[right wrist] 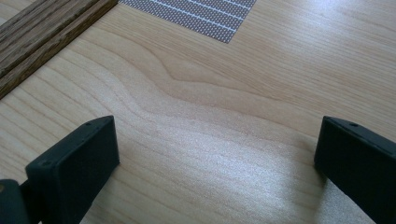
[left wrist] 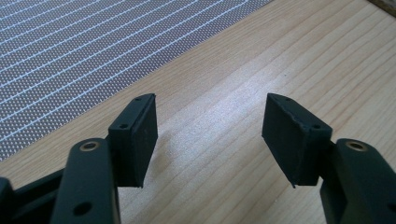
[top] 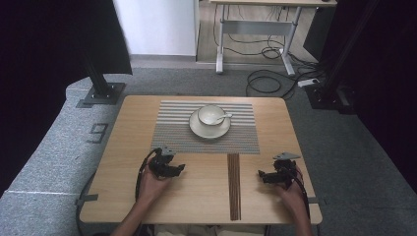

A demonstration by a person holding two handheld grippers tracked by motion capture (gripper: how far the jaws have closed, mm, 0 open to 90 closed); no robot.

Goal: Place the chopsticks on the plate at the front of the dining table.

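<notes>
Wooden counter [top: 123, 196]: chopsticks [top: 234, 187] lie lengthwise at lower centre, nearer the right gripper [top: 263, 175]; both grippers' jaws wide, empty, left gripper [top: 181, 168] too.

Both grippers, left gripper [top: 181, 168] and right gripper [top: 260, 174], are black, with grey three-cornered top plates, trailing black cables, brass-ringed screw holes.

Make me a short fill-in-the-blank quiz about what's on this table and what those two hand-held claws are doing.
1. The white ceramic cup stands on a white round ______, with a white spoon resting in it.
2. The dark wooden chopsticks lie between the left claw and the ______ claw.
3. The grey striped placemat lies on a light ______ table.
4. Between the jaws of both claws there is ______.

Missing words: saucer; right; wooden; nothing
</notes>
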